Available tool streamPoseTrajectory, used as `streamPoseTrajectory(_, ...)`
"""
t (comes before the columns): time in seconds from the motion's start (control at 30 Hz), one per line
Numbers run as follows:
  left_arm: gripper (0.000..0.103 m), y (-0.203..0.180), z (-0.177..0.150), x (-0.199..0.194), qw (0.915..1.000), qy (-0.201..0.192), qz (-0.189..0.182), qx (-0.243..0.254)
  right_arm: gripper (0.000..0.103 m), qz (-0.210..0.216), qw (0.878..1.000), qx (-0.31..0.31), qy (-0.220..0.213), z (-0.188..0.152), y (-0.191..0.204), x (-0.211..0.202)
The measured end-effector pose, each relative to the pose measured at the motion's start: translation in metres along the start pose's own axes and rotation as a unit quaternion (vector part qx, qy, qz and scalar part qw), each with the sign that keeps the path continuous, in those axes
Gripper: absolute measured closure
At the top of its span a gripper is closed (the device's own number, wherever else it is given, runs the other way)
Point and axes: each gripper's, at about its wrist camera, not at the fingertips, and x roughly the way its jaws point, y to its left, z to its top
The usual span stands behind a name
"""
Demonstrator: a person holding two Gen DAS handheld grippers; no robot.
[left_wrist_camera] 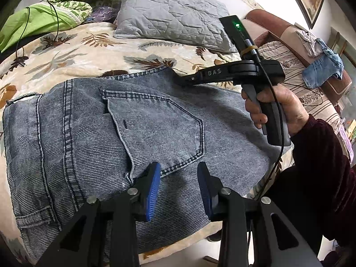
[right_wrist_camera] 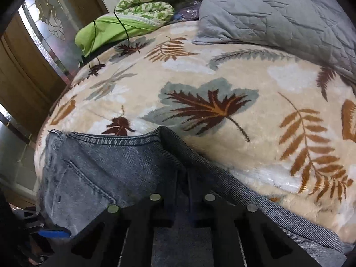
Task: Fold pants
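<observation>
Grey-blue jeans (left_wrist_camera: 93,133) lie folded on the leaf-print bed blanket (left_wrist_camera: 84,51), back pocket up. My left gripper (left_wrist_camera: 179,189) is open, its blue pads (left_wrist_camera: 152,191) hovering just over the near part of the jeans, empty. My right gripper (left_wrist_camera: 178,79), held by a hand in a dark red sleeve, reaches the far edge of the jeans and pinches the denim there. In the right wrist view the jeans (right_wrist_camera: 106,166) fill the lower left, and the right gripper (right_wrist_camera: 182,178) is shut on a raised denim fold; its fingertips are buried in cloth.
A grey quilted pillow (left_wrist_camera: 171,13) and a green patterned quilt (left_wrist_camera: 73,0) lie at the head of the bed. A thin black cable (left_wrist_camera: 55,17) runs over the blanket. A sofa with blue cloths (left_wrist_camera: 320,71) stands at right. A glass door (right_wrist_camera: 44,33) is left of the bed.
</observation>
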Motion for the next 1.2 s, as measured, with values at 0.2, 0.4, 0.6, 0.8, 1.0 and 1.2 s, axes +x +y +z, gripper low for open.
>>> streamPoseTrajectory(0.2, 0.068, 0.002, 0.002, 0.0, 0.9999, -0.007, 0.004, -0.006, 0.1, -0.024, 1.0, 0.017, 0.003, 0.003, -0.005, 0.011)
streamPoseTrajectory(0.4, 0.068, 0.003, 0.002, -0.001, 0.9998, -0.012, 0.013, -0.011, 0.1, -0.039, 0.999, 0.022, -0.004, 0.008, -0.008, 0.023)
streamPoseTrajectory(0.6, 0.068, 0.0, 0.002, -0.002, 0.9993, -0.018, 0.028, -0.017, 0.101, -0.017, 0.997, 0.064, -0.026, 0.008, -0.018, 0.02)
streamPoseTrajectory(0.8, 0.062, 0.013, -0.002, -0.027, 0.9949, -0.067, 0.056, -0.051, 0.099, 0.029, 0.994, 0.082, -0.067, 0.001, -0.012, -0.026)
streamPoseTrajectory(1.0, 0.06, 0.053, -0.006, -0.031, 0.9846, -0.066, 0.062, -0.149, 0.099, 0.066, 0.995, 0.057, -0.045, -0.021, 0.019, -0.033)
streamPoseTrajectory(1.2, 0.06, 0.036, -0.009, -0.016, 0.9869, -0.043, 0.112, -0.108, 0.099, 0.029, 0.998, 0.06, -0.016, -0.024, 0.025, -0.006)
